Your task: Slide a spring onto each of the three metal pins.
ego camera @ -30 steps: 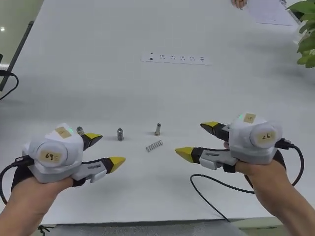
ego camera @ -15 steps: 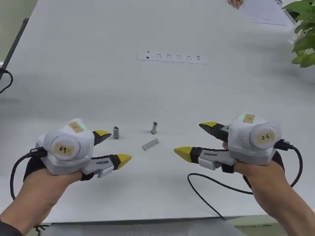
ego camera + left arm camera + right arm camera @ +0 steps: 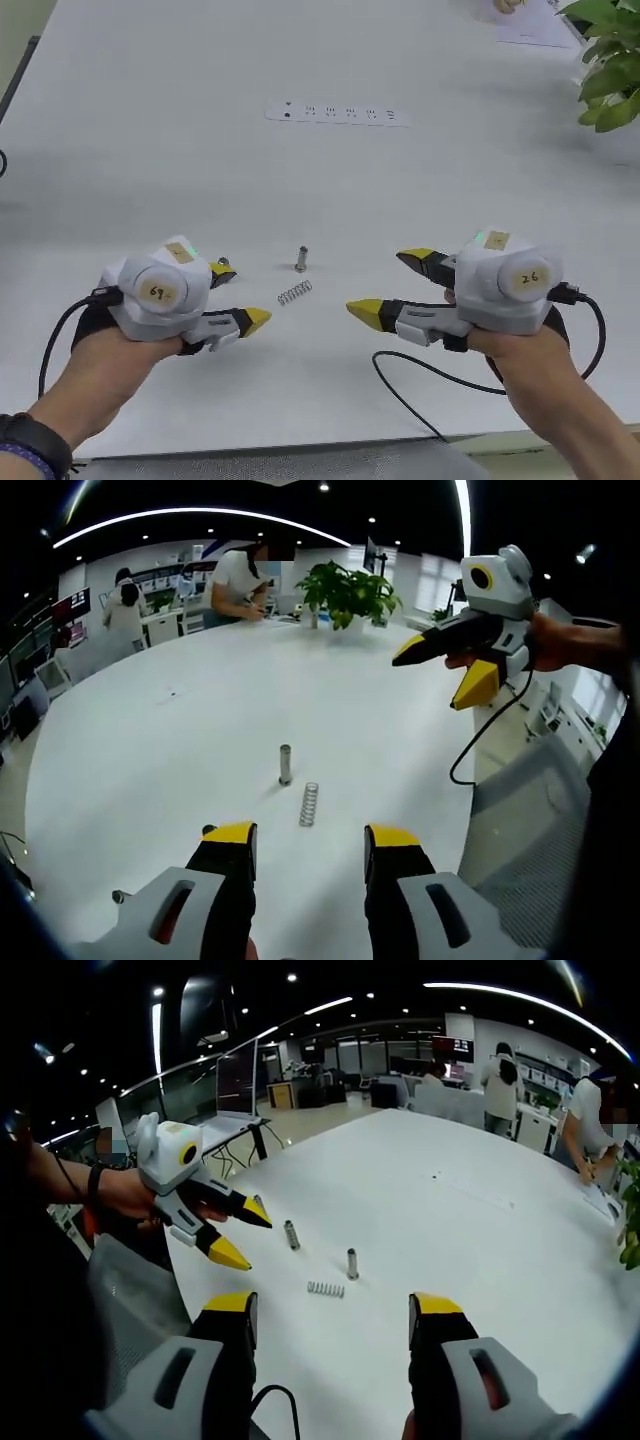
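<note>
A small steel spring (image 3: 294, 292) lies on the white table (image 3: 330, 190), just in front of an upright metal pin (image 3: 301, 260). A second pin (image 3: 223, 263) peeks out beside my left gripper (image 3: 238, 294), which is open and hovers left of the spring. In the left gripper view the spring (image 3: 309, 803) and pin (image 3: 285, 764) lie straight ahead of the open left gripper (image 3: 311, 835). My right gripper (image 3: 385, 282) is open, empty and held right of the spring. Its view shows the spring (image 3: 325, 1289), two pins (image 3: 352, 1263) (image 3: 292, 1234) and the left gripper (image 3: 245, 1237).
A white power strip (image 3: 328, 113) lies at mid-table. A potted plant (image 3: 605, 60) and papers (image 3: 530, 25) sit at the far right corner. The right gripper's black cable (image 3: 420, 385) loops near the front edge. People stand at the table's far end (image 3: 235, 580).
My left gripper has moved right toward the pins and now covers the leftmost one. The head camera has shifted. The right gripper has hardly moved.
</note>
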